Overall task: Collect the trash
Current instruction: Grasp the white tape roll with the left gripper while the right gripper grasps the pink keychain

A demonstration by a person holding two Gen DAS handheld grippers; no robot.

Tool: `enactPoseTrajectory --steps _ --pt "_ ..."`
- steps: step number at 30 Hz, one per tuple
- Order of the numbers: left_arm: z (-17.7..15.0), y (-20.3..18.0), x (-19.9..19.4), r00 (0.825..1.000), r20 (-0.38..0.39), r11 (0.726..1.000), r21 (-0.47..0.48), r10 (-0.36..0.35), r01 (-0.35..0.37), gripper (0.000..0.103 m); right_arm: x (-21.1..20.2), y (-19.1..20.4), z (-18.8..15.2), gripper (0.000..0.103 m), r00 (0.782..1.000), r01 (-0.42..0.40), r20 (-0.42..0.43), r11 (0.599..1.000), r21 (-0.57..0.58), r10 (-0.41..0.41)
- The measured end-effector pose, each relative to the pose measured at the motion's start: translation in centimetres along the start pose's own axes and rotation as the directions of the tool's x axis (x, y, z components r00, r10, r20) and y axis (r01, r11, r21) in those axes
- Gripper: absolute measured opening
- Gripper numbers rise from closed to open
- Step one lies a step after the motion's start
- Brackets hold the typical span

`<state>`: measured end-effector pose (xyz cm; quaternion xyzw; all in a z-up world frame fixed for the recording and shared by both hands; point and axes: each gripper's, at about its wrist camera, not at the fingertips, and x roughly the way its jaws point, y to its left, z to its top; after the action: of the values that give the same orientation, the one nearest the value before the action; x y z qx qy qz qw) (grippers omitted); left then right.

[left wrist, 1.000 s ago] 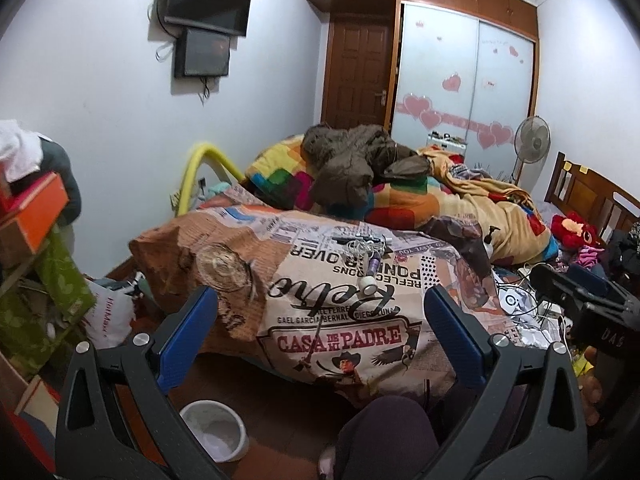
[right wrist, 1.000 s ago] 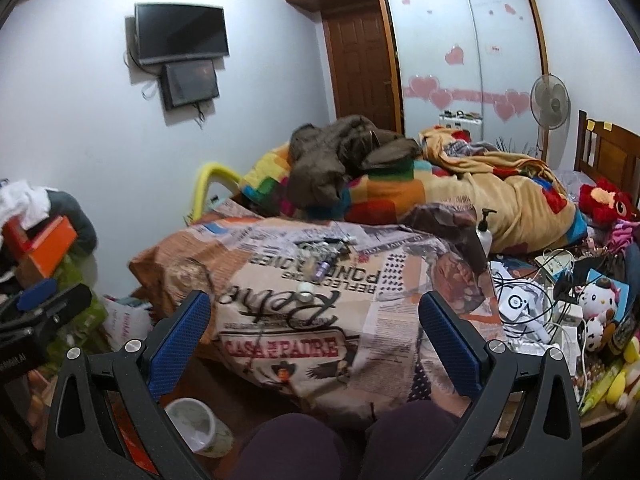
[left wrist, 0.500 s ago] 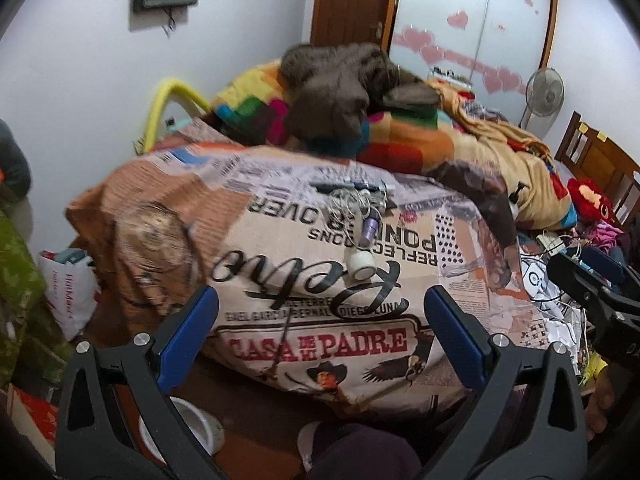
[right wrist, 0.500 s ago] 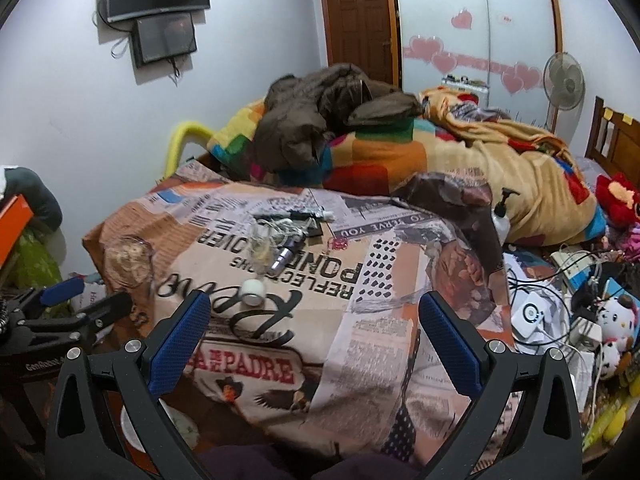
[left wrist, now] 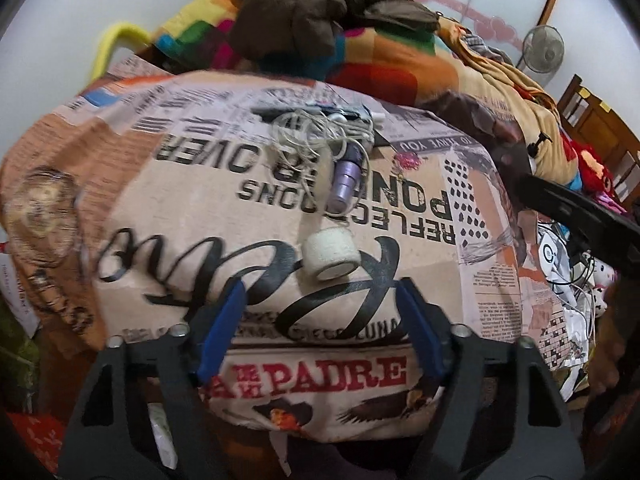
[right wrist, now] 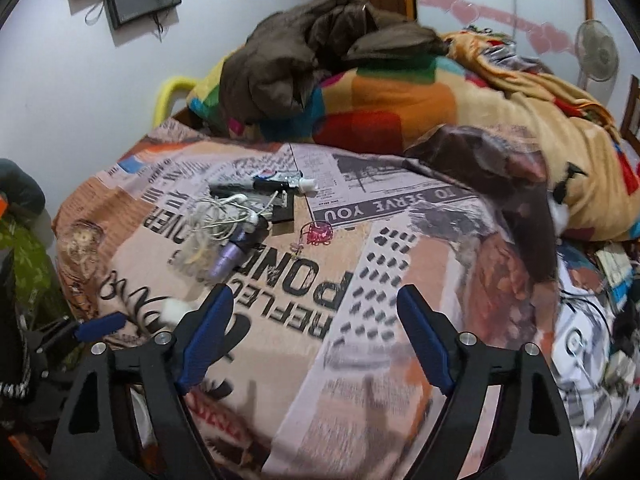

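Both grippers [left wrist: 320, 284] [right wrist: 316, 292]: black frames w/ silver screws, blue fingers [left wrist: 218, 336].

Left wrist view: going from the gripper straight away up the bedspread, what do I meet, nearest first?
left gripper → white tape roll → purple tube → tangled white earphone cable → brown jacket

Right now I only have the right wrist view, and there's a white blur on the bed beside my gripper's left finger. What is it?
Observer: The left wrist view shows it sharply. It's a small white roll lying on its side on the printed bedspread.
Operator: Is the other gripper holding it?
Observer: No. The left gripper is open, and the roll lies just beyond its fingertips, centred between them and untouched.
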<state>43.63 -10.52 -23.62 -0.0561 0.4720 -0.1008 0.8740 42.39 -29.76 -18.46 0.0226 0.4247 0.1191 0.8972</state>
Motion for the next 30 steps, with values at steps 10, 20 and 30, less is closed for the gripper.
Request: enactPoseTrajectory --steps 10,20,30 --pt "0.7 0.3 4.7 0.999 -0.035 1.000 -0.013 -0.026 0.025 0.047 7.9 -0.9 3.3 0.054 0.992 -0.084 -0.099 0.996 -0.012 0.082" --pt "0.7 0.5 4.8 0.999 -0.002 0.998 -0.037 -0.042 0.041 0.040 10.9 0.2 3.5 0.028 0.992 -0.008 -0.125 0.994 -0.111 -0.006" --pt "0.5 0.9 3.9 0.999 0.002 0.998 -0.047 -0.044 0.044 0.040 10.2 0.3 3.7 0.006 0.992 -0.032 -0.124 0.993 -0.110 0.018"
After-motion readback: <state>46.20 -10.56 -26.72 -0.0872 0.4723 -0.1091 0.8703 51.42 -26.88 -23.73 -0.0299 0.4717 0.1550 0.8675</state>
